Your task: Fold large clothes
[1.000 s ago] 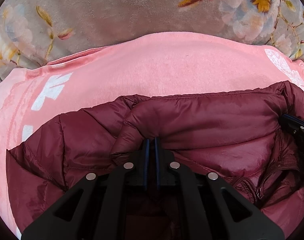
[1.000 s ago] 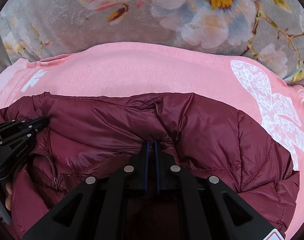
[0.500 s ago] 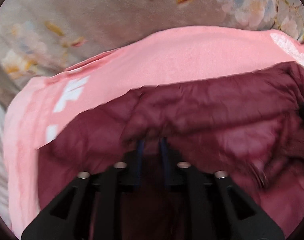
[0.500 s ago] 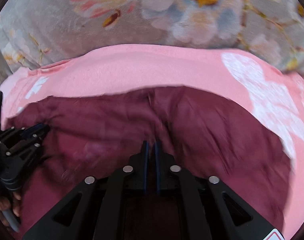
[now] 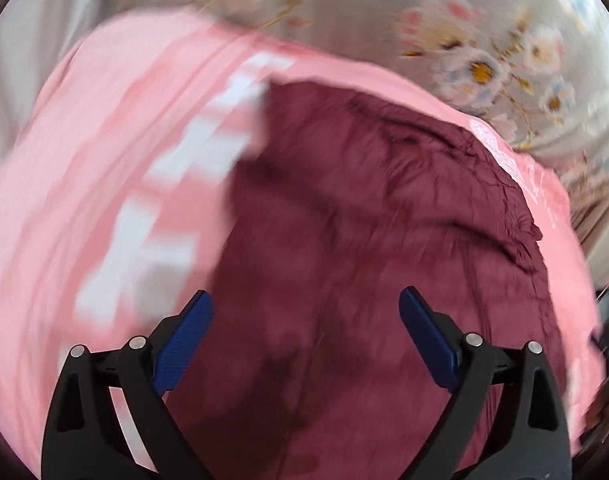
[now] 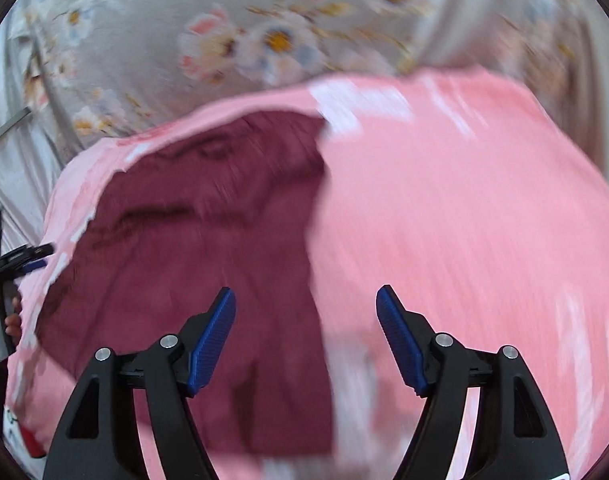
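Note:
A dark red puffer jacket [image 5: 364, 240] lies folded on a pink blanket [image 5: 104, 160] with white markings. My left gripper [image 5: 306, 300] hovers above the jacket's near left part, its jaws opening wide with nothing pinched between the blue pads. In the right wrist view the jacket [image 6: 208, 232] lies left of centre on the pink blanket [image 6: 464, 220]. My right gripper [image 6: 306, 298] hangs over the jacket's right edge, jaws opening, nothing between them. The left gripper [image 6: 22, 260] shows small at the far left edge. Both views are motion-blurred.
A grey floral bedspread [image 6: 224, 40] lies under and beyond the pink blanket, also in the left wrist view as the floral bedspread [image 5: 484, 52]. A person's fingers [image 6: 8, 320] hold the left tool's handle at the left border.
Both grippers let go of the jacket's folded edge, opened wide and drew back and apart. The jacket now lies flat and looks farther away in both views.

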`<move>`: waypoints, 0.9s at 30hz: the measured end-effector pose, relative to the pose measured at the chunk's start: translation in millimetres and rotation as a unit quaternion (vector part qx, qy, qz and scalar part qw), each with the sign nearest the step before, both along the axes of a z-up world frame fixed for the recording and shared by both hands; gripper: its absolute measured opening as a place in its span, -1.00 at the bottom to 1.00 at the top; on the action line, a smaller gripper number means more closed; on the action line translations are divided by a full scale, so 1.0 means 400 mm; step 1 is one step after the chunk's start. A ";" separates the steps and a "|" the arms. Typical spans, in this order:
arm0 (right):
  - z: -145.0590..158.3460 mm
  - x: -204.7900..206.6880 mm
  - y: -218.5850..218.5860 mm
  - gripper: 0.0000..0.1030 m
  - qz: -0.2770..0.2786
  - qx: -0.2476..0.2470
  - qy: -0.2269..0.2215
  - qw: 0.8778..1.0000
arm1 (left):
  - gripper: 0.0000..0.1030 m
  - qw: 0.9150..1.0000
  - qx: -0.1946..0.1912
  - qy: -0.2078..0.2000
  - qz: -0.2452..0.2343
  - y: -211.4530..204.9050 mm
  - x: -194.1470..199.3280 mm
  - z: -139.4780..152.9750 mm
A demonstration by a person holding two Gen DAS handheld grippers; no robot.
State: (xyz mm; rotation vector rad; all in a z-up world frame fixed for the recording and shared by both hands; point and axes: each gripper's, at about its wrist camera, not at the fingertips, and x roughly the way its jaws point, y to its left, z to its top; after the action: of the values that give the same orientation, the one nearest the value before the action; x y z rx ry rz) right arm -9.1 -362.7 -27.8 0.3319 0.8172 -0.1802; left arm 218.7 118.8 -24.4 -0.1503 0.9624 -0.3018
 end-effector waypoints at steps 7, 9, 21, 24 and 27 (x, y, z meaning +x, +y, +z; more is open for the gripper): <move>-0.122 -0.133 0.004 0.38 -0.041 0.109 0.019 0.993 | 0.74 0.992 -0.076 0.063 0.078 0.149 -0.121 -0.114; -0.136 -0.125 0.014 0.40 -0.048 0.136 0.016 0.989 | 0.69 0.989 -0.096 0.057 0.094 0.157 -0.132 -0.126; -0.109 -0.095 0.072 -0.89 -0.054 0.186 -0.031 0.981 | -0.88 0.989 -0.111 0.043 0.090 0.149 -0.178 -0.077; -0.054 -0.135 0.080 -0.92 -0.041 0.172 -0.053 0.983 | -0.90 0.988 -0.129 0.024 0.078 0.160 -0.234 -0.022; 0.003 -0.186 0.103 -0.92 -0.022 0.147 -0.069 0.987 | -0.91 0.990 -0.128 -0.002 0.062 0.169 -0.307 0.037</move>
State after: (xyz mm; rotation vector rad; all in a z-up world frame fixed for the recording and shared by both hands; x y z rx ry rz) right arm -83.5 -321.6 -26.7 0.6335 0.6989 -0.0768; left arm 95.8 186.3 -9.6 -0.4430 0.9046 -0.3112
